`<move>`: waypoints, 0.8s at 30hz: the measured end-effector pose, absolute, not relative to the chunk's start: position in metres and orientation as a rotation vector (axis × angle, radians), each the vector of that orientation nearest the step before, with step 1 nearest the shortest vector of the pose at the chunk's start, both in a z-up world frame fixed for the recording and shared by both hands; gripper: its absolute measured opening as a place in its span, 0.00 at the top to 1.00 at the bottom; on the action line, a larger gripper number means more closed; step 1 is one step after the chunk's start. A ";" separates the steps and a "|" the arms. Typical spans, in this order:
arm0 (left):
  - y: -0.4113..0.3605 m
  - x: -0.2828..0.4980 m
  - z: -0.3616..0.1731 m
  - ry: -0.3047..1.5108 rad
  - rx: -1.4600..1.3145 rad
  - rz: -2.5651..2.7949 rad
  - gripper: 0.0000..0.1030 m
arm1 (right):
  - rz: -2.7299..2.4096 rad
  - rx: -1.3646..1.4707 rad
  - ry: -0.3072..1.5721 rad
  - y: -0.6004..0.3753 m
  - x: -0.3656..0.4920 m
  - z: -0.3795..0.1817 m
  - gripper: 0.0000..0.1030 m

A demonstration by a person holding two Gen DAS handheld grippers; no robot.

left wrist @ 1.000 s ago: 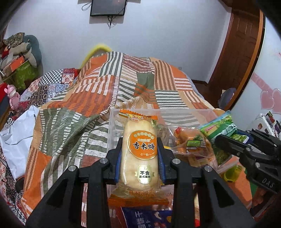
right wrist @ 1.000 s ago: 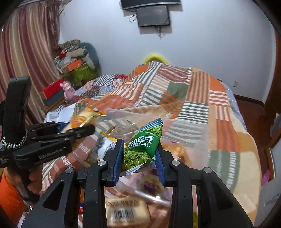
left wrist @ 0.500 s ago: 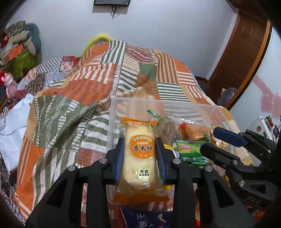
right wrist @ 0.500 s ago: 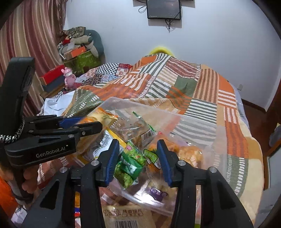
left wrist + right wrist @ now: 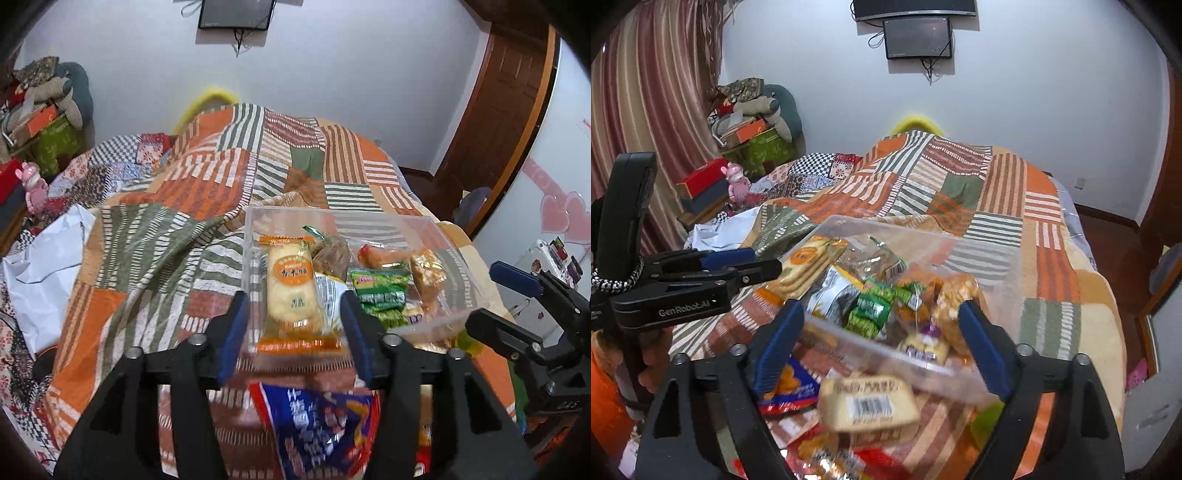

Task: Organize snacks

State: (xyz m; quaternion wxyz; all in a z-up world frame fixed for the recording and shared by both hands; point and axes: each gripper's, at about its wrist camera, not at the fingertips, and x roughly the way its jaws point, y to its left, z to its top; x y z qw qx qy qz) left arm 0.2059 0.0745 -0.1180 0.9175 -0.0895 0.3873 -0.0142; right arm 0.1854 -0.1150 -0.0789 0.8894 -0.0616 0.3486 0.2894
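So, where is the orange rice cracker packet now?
In the left wrist view, the orange rice cracker packet leans at the left end of the clear plastic box, just ahead of the open left gripper.

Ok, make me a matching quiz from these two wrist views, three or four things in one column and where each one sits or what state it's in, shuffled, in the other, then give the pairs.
Things:
1. rice cracker pack
2. green pea packets
3. blue snack bag
4. right gripper

Places or states:
A. on the quilt, outside the clear box, nearest the camera
B. open, holding nothing
C. at the box's left end, between the left gripper's open fingers
D. in the middle of the box

Pairs: 1-C, 2-D, 3-A, 4-B
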 end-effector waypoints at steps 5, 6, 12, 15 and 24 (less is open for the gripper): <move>0.071 0.176 -0.111 0.778 -0.148 -0.014 0.35 | 0.606 -0.109 0.748 -0.121 0.164 -0.086 0.10; 0.071 0.172 -0.111 0.778 -0.146 -0.015 0.34 | 0.605 -0.103 0.755 -0.122 0.160 -0.089 0.09; 0.066 0.145 -0.116 0.799 -0.125 -0.030 0.27 | 0.599 -0.073 0.827 -0.124 0.140 -0.112 0.05; 0.064 0.135 -0.123 0.815 -0.112 -0.026 0.27 | 0.578 -0.086 0.856 -0.120 0.132 -0.125 0.04; 0.059 0.122 -0.151 0.883 -0.100 -0.041 0.27 | 0.523 -0.200 0.883 -0.108 0.119 -0.155 0.04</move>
